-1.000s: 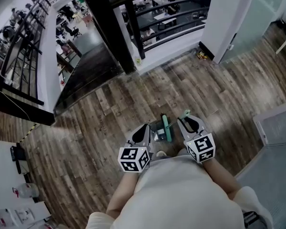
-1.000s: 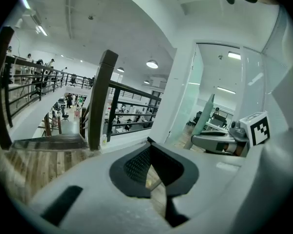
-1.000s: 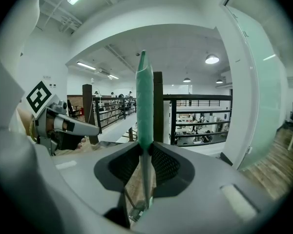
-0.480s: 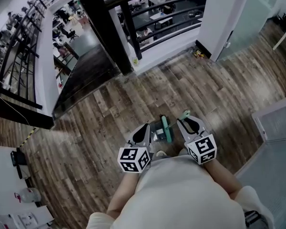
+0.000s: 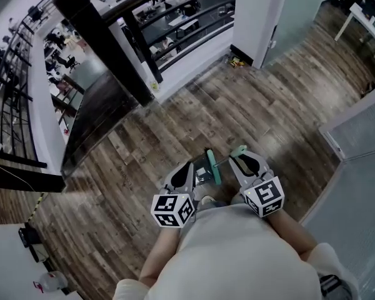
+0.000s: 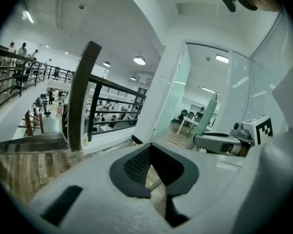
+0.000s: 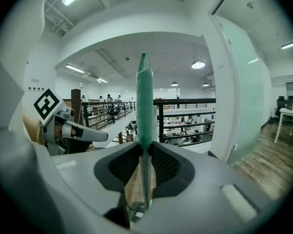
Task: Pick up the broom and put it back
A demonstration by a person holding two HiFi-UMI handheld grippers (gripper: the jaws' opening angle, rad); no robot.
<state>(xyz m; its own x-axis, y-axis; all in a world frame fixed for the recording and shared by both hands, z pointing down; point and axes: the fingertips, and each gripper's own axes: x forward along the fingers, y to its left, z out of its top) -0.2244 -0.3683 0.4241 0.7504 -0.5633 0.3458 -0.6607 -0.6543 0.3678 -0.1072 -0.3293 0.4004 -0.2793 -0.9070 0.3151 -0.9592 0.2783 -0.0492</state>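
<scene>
**You are holding the broom upright in your right gripper above the wooden floor [image 5: 269, 117].**

Your right gripper [image 7: 144, 172] is clenching the thin green handle of the broom [image 7: 144, 106] near its top, at the lower centre of the head view. That grip is letting the brush end hang straight down by your feet, probably clear of the boards. Your left gripper [image 6: 154, 179], just beside it at lower left, is riding with its jaws pressed together on nothing, out of the handle's way. You are facing the railing [image 5: 175, 24] at the top, and no storage spot is showing.
</scene>
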